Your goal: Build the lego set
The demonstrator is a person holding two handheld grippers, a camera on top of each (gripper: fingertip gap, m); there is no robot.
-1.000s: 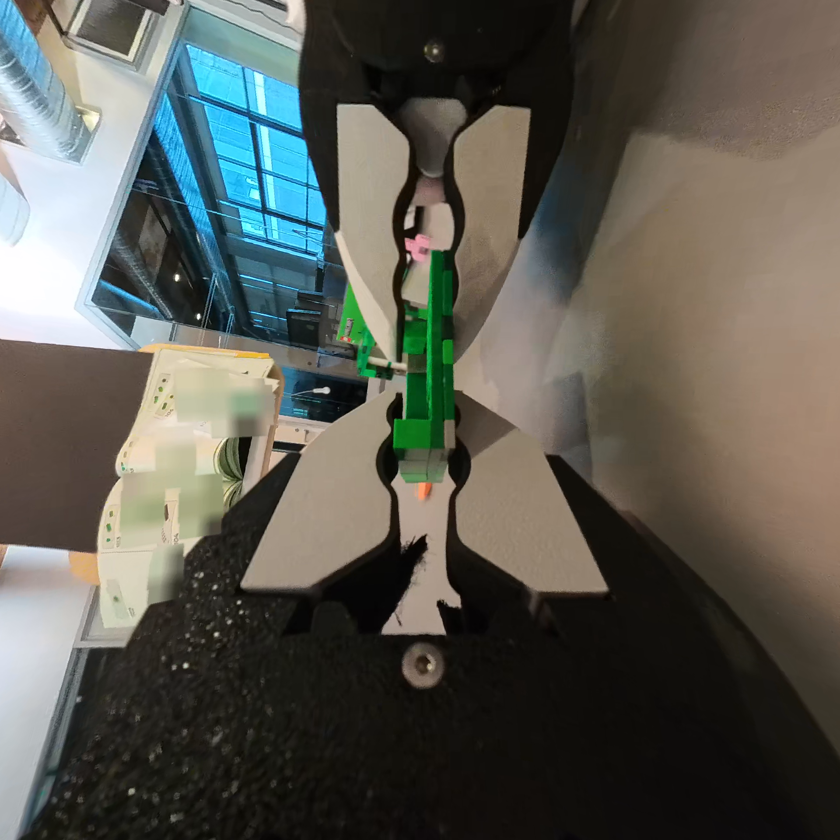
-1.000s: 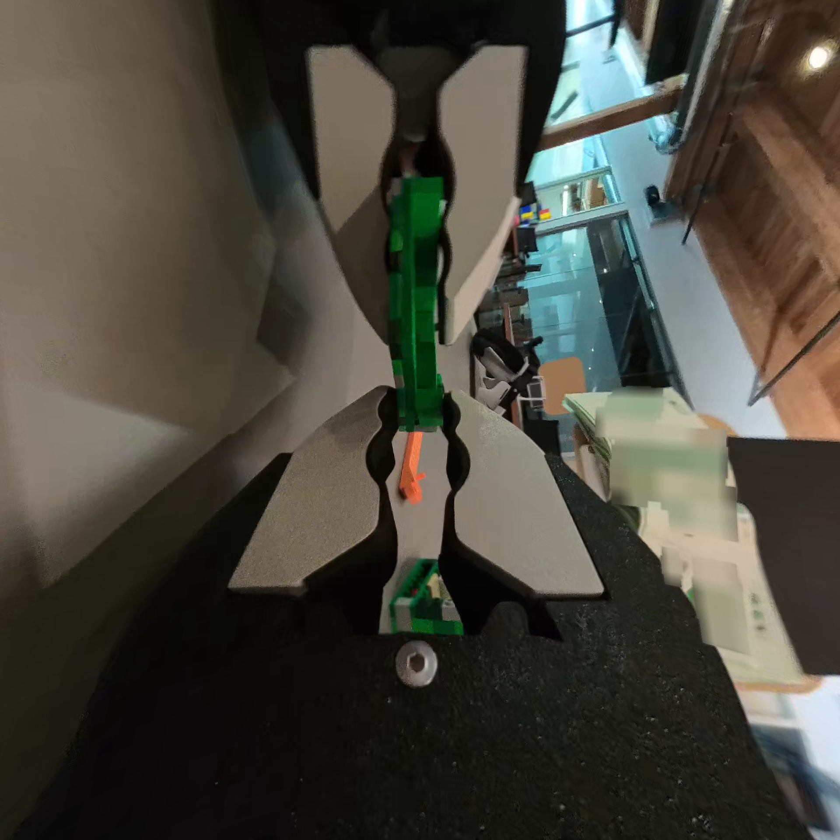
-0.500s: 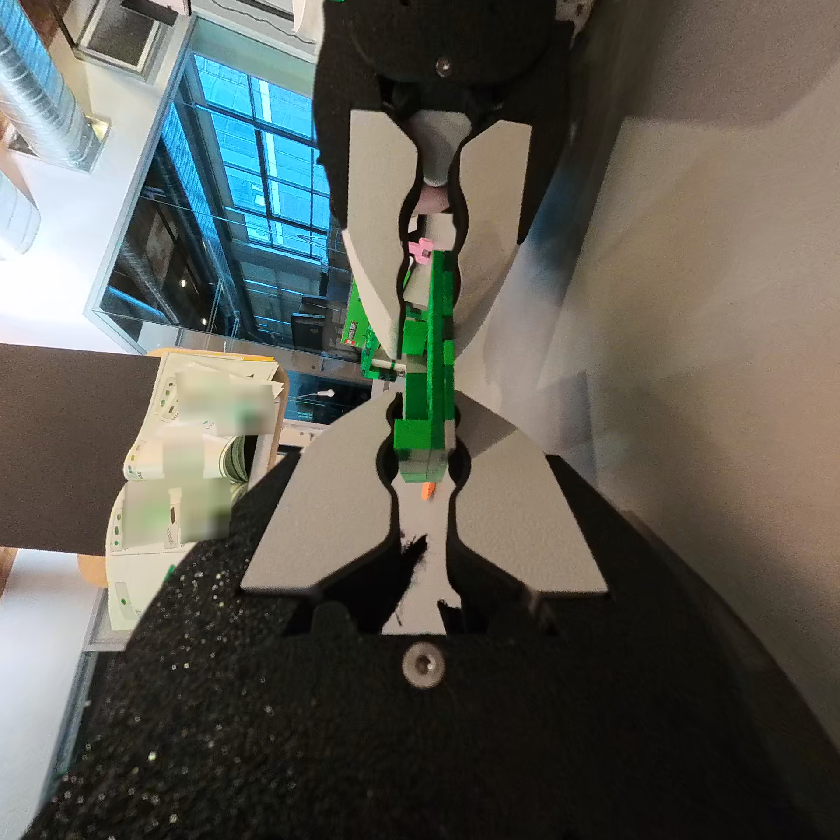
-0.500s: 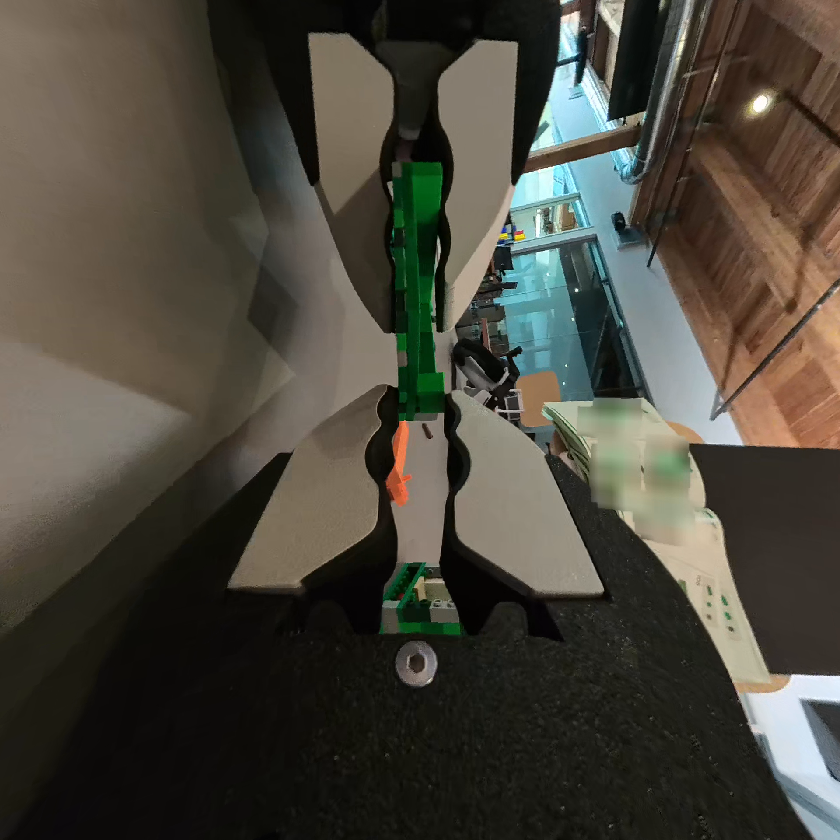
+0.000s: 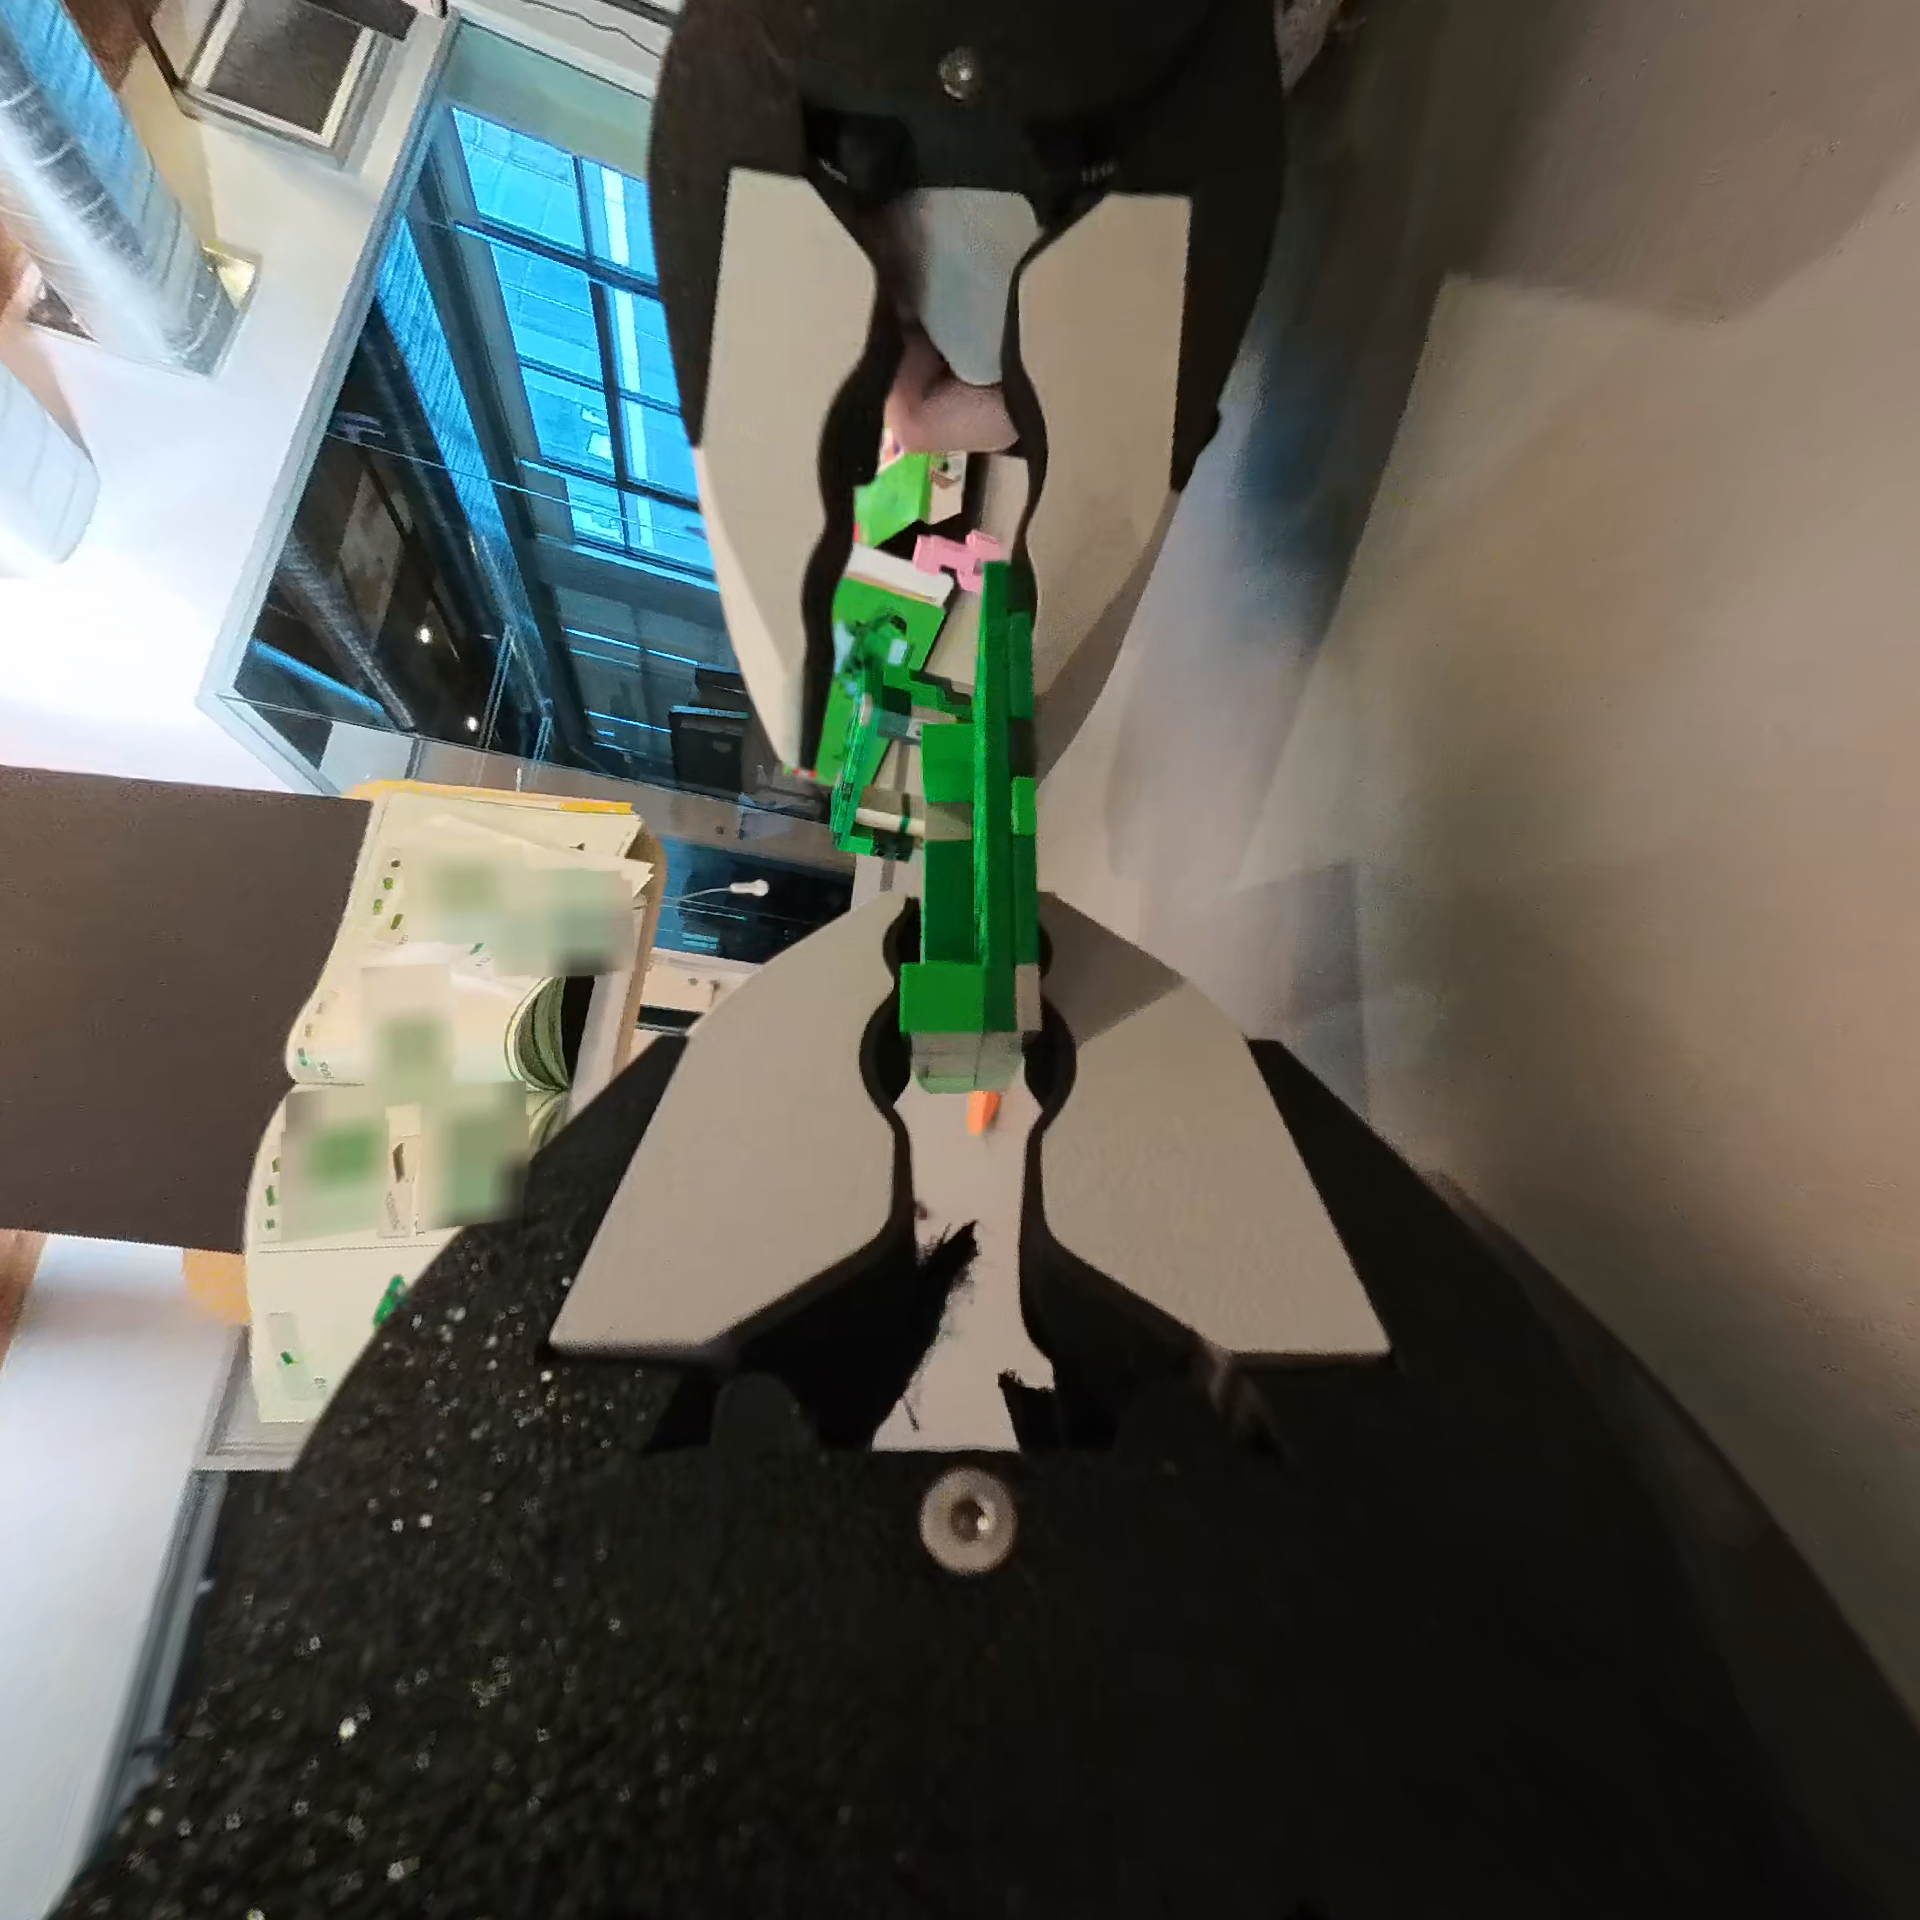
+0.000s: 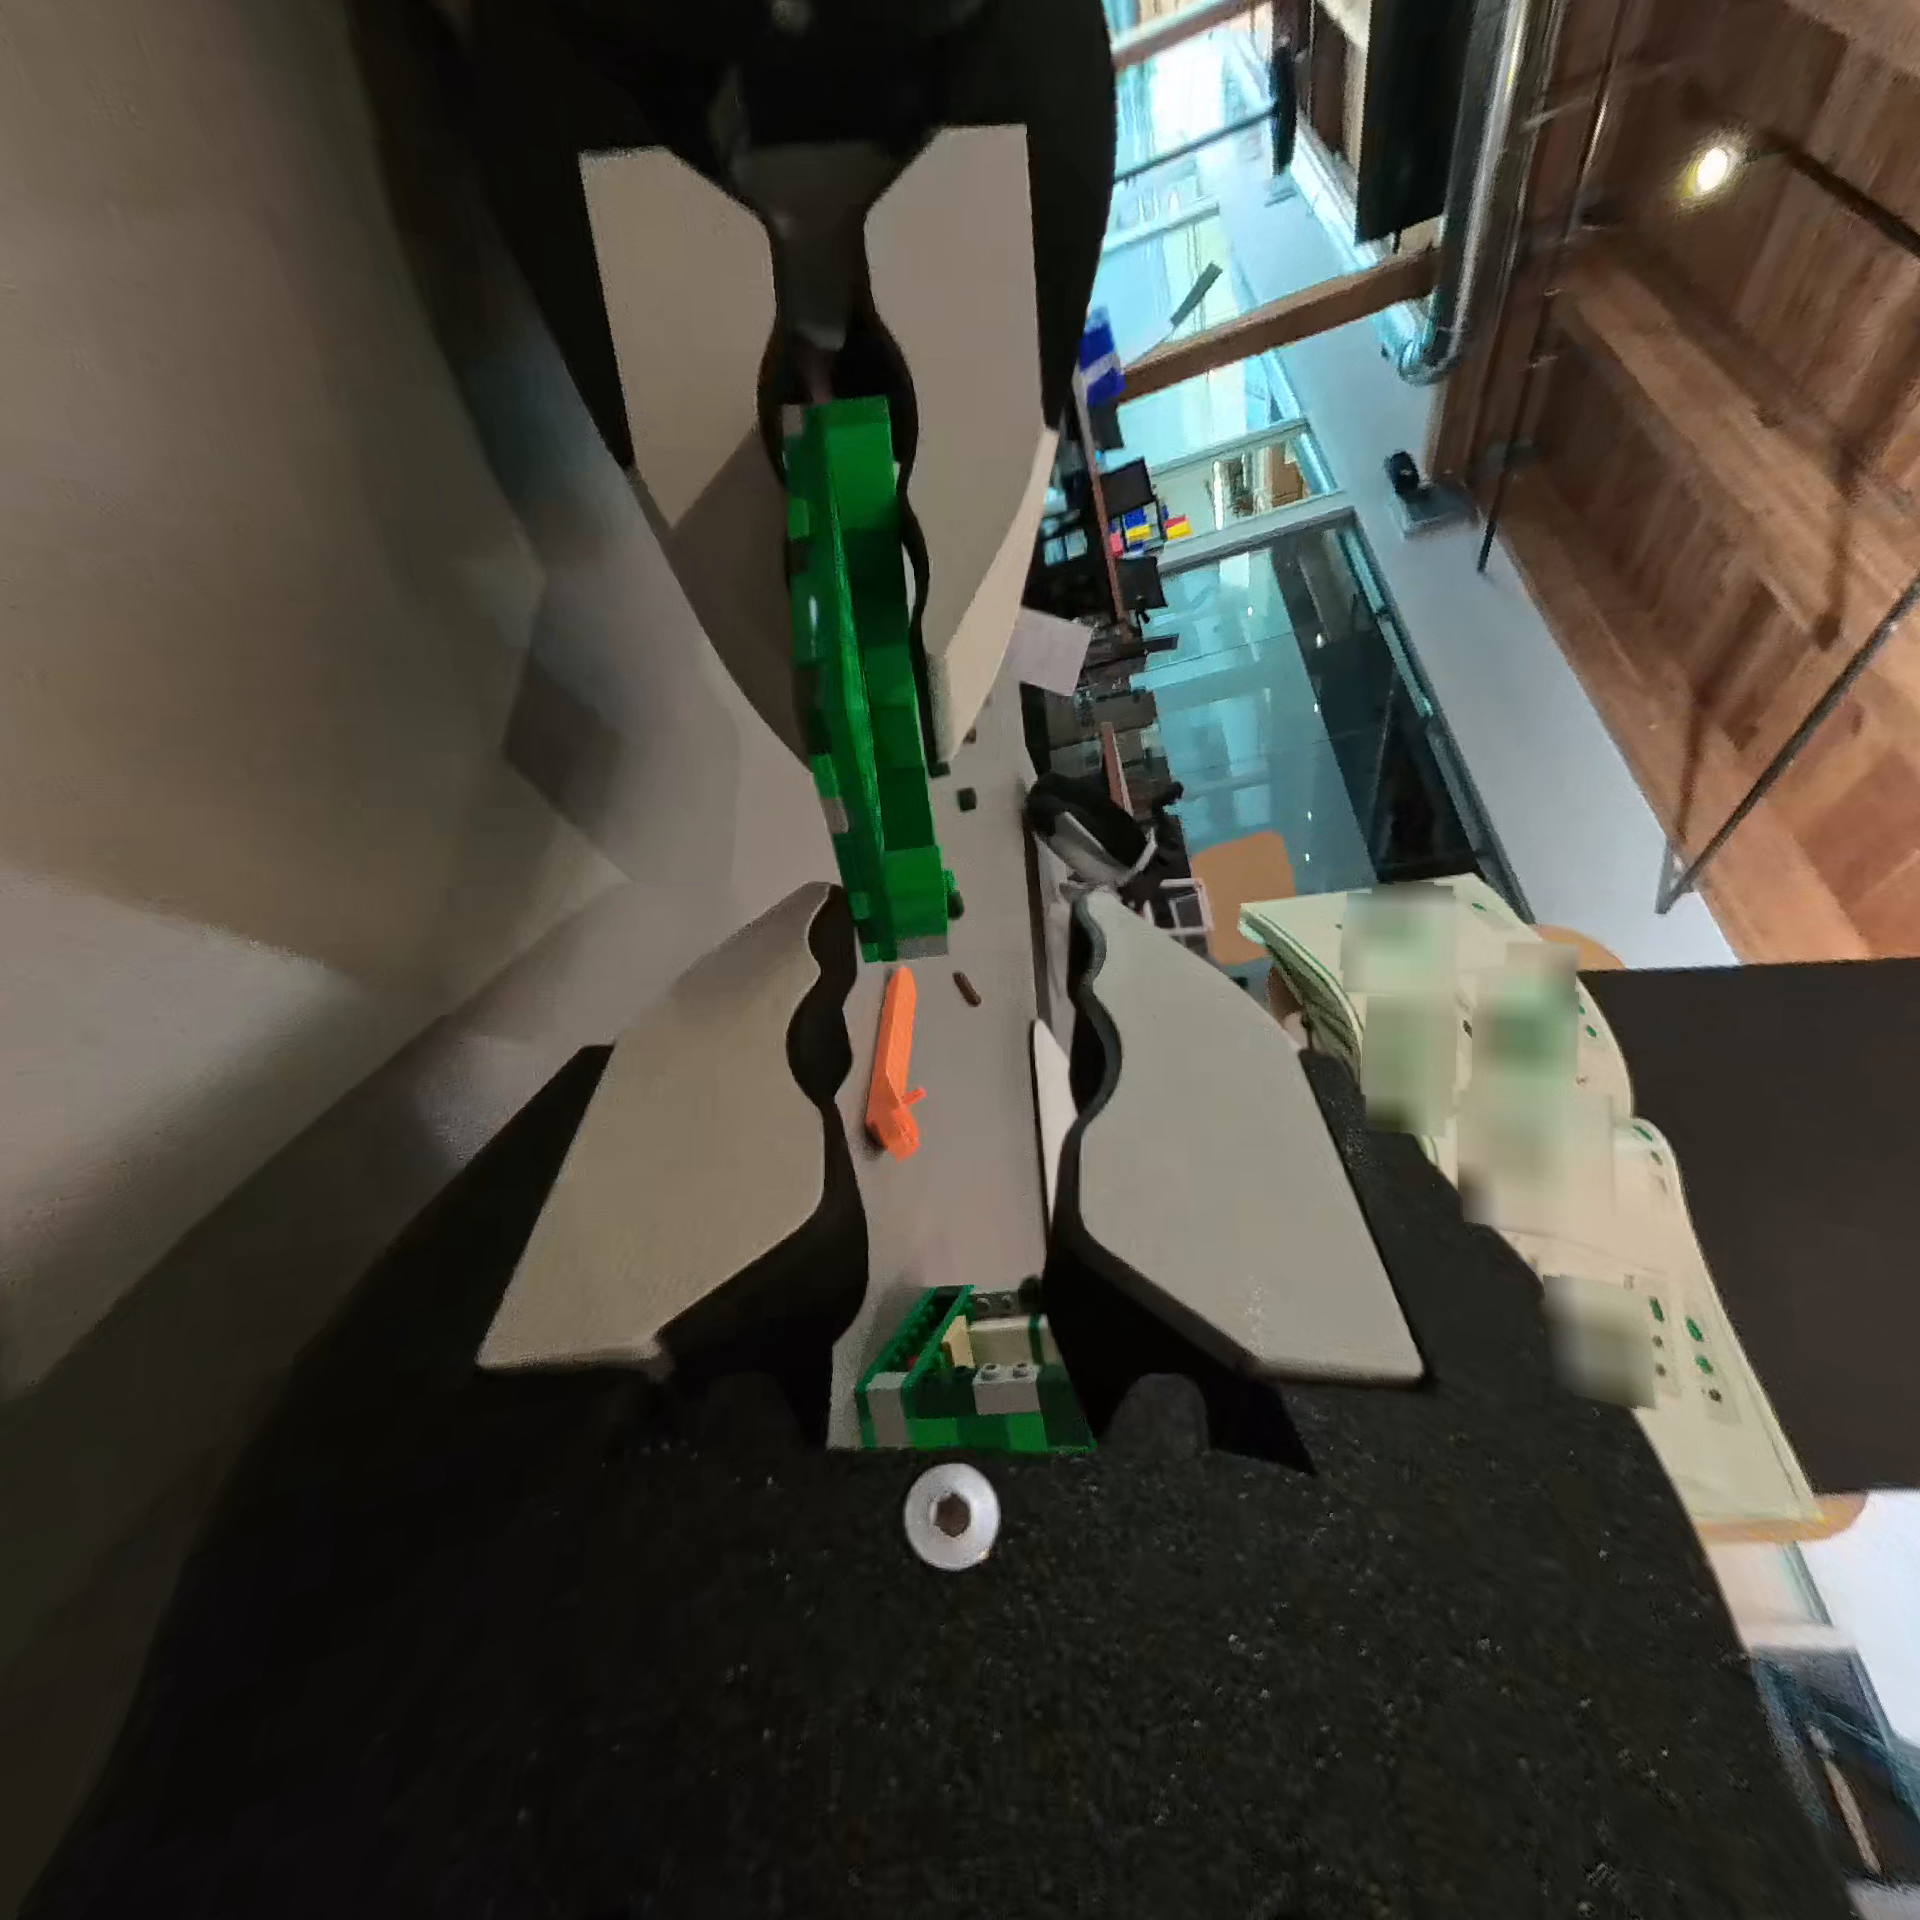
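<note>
A long green lego plate assembly point(image 5: 982, 831) is held edge-on between the two grippers, which face each other. My left gripper point(image 5: 971, 935) is shut on its near end. In the right wrist view the left gripper point(image 6: 878, 738) shows at the top, still clamping the plate point(image 6: 857, 644). My right gripper point(image 6: 951, 904) is open, its jaws standing apart around the plate's end without pinching it. It shows at the top of the left wrist view point(image 5: 925, 758) with its jaws apart.
An orange piece point(image 6: 894, 1060) and a small brown piece point(image 6: 968, 989) lie on the grey table point(image 6: 260, 727). A green and grey lego build point(image 6: 966, 1371) sits by my right gripper's base. An open instruction booklet point(image 5: 436, 1039) lies beside a dark panel point(image 5: 156, 987). A pink piece point(image 5: 956, 551) lies farther off. The tips of both grippers are at nearly the same place.
My right gripper has opened and let go of the green plate. My left gripper has kept its hold on it. More of the table shows between the right jaws.
</note>
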